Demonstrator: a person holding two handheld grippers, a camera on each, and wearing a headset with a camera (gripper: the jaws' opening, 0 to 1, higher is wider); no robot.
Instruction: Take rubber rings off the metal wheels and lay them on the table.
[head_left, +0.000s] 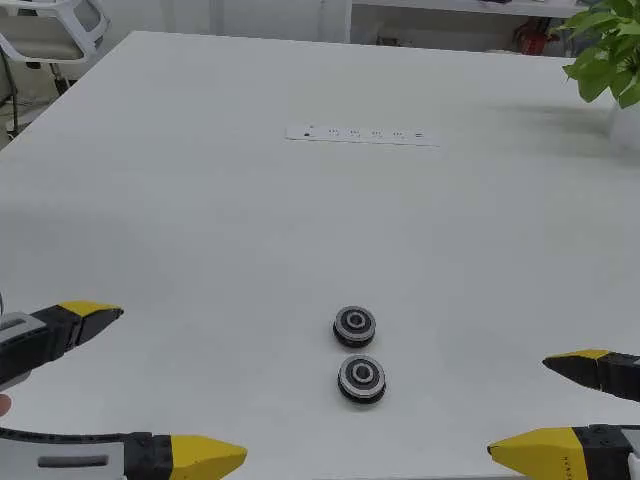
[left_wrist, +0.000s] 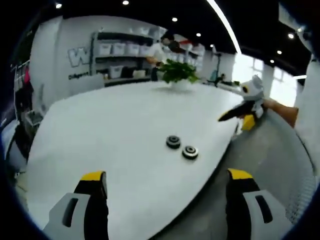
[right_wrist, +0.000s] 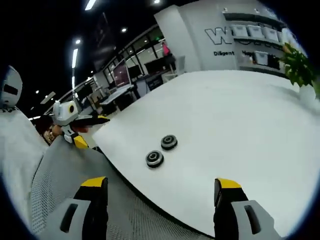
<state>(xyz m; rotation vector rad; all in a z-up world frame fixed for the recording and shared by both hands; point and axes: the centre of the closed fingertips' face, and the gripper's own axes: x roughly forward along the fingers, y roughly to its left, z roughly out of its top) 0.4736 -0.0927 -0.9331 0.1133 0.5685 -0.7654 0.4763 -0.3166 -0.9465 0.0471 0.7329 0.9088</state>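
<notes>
Rubber rings (head_left: 361, 398) of black rubber sit on two small round metal wheels (head_left: 354, 325), which I judge untouched. In the head view the wheels lie flat on the white bench (head_left: 200, 200) at 6 o'clock, just beside each other. The yellow-tipped left gripper (head_left: 150, 385) is at 8 o'clock and the right gripper (head_left: 532, 408) at 4 o'clock, both with jaws wide apart, probably flanking the wheels to approach.

In the left gripper view the wheels (left_wrist: 181, 147) are near centre and the right gripper (left_wrist: 240, 112) is at 2 o'clock.

In the right gripper view the wheels (right_wrist: 161, 150) are central and the left gripper (right_wrist: 82, 120) is at 9 o'clock. They lie loose on the bench, in no container.
</notes>
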